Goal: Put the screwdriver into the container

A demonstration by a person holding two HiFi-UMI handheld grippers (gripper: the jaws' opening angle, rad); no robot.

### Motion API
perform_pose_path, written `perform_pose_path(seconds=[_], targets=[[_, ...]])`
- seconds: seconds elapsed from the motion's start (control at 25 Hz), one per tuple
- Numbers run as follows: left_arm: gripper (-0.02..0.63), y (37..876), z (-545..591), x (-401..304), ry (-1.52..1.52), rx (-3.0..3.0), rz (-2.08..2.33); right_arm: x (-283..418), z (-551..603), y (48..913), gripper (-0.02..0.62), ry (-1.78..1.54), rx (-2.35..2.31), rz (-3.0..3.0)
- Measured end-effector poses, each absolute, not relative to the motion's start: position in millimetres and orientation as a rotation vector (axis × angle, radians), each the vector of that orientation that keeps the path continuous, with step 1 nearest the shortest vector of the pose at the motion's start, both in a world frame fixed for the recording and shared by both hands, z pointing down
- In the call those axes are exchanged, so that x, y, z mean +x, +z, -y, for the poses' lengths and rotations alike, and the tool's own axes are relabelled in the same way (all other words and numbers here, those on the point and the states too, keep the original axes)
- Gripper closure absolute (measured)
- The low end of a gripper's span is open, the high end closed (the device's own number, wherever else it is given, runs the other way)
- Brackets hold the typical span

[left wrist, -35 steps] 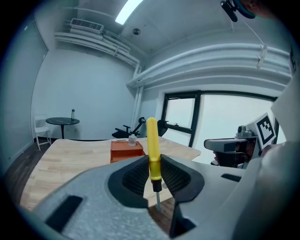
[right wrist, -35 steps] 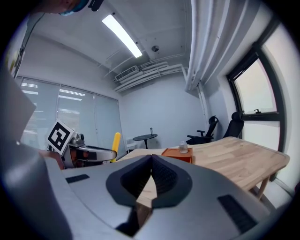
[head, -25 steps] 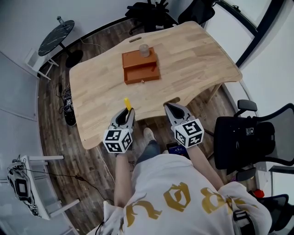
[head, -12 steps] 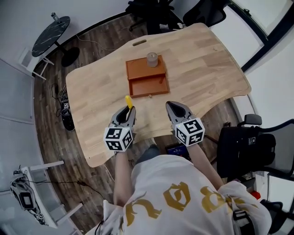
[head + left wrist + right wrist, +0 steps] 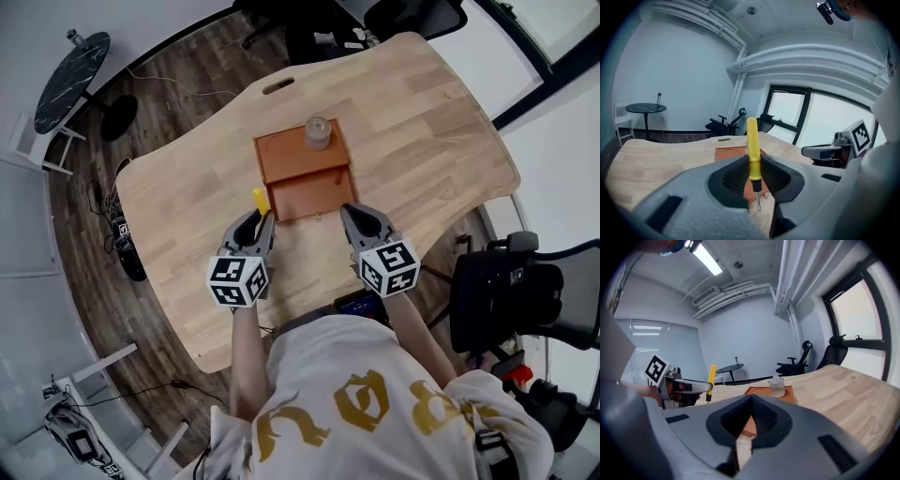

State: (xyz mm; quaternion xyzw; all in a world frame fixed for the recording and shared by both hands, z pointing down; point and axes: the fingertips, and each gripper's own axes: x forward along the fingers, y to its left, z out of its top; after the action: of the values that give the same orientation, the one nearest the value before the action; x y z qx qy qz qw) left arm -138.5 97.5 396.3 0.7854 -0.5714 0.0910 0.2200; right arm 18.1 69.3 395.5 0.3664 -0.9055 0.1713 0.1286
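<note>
Pale wood makes up the desk (image 5: 427, 112), which has rounded corners and stands on a dark plank floor. Two hand-held grippers hang over its near edge. The left gripper (image 5: 255, 217) has its jaws clamped on the lower handle of the one screwdriver (image 5: 753, 145). The long axis of the tool runs upright across the jaws, with the yellow handle rising above them and the thin metal blade pointing down below them. The right gripper (image 5: 354, 214) has its jaws drawn together with nothing between them. Each gripper carries a cube with black-and-white square markers, which show patterns and no words. Just beyond both gripper tips, one orange-brown container (image 5: 286, 155) lies in the middle of the desk. The screwdriver handle shows at its near left corner and the right gripper at its near right corner. One small clear jar (image 5: 318, 132) stands on the far part of the container. A slot (image 5: 278, 86) is cut near the far edge of the desk. A gold print on the person's white shirt (image 5: 375, 403) cannot be read. One black chair (image 5: 525, 300) stands off the right edge of the desk, and one round dark side table (image 5: 70, 66) is beyond the far left corner.
</note>
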Motion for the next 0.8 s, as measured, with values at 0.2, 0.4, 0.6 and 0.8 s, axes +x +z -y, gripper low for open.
perform_pose_path(seconds=[0.2,0.4,0.6,0.8], targets=[[0.529,410.8,-77.4,-138.7,0.265,2.177,1.528,19.6,-61.9,409.2,0.584,0.526,1.085,2.586],[0.529,419.4,-64.9,-129.1,0.308,2.19,1.496,24.5,-55.4,417.8,0.584,0.564,1.074,2.572],[0.529,423.3,-52.8,-121.2,0.328,2.195,1.498,24.9,-40.0,427.1,0.584,0.577,1.04,2.567],[0.529,426.1,-43.8,-118.3,0.352,2.189,1.497,20.2,-27.8,426.6,0.584,0.575,1.005,2.577]])
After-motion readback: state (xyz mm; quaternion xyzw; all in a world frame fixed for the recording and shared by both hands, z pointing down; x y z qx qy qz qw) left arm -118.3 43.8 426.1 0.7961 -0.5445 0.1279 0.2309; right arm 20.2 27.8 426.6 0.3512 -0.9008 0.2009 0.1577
